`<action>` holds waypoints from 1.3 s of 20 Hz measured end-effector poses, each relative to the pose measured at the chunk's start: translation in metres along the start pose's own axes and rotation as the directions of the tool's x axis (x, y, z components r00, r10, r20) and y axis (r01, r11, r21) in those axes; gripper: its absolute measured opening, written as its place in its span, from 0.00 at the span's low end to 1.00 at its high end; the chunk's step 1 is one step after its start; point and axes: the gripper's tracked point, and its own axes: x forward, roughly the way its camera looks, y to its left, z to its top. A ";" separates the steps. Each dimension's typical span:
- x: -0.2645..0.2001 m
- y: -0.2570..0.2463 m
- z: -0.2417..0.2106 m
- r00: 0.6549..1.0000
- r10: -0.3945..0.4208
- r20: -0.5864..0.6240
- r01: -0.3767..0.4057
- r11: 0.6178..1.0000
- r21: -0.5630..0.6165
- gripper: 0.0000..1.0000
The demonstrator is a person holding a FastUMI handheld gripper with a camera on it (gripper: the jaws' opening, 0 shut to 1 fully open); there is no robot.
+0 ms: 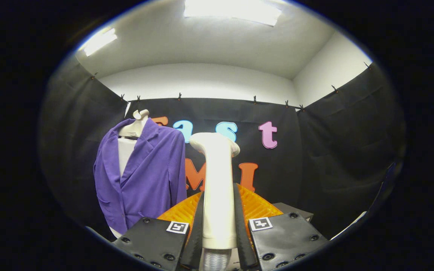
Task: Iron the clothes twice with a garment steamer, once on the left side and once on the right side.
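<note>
A cream garment steamer (217, 177) stands upright between my two fingers, its head at the top and its ribbed hose end showing below. My gripper (219, 210) is shut on its handle, both black pads pressing its sides. A purple jacket (143, 175) hangs on a cream mannequin bust (136, 126) beyond the fingers and to their left, over a white inner shirt (126, 152). The steamer head is level with the jacket's shoulder, off its right sleeve and apart from it.
Black cloth walls close the booth behind the jacket and on both sides. A grey box corner (294, 210) shows low, just right of the fingers. White ceiling with bright lights (232, 11) is overhead.
</note>
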 end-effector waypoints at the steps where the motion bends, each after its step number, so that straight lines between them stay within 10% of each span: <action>1: -0.009 0.005 0.003 1.000 0.000 0.012 0.000 1.000 0.000 0.45; 26: -0.029 0.233 -0.041 0.995 -0.097 -0.007 0.096 0.995 -0.007 0.45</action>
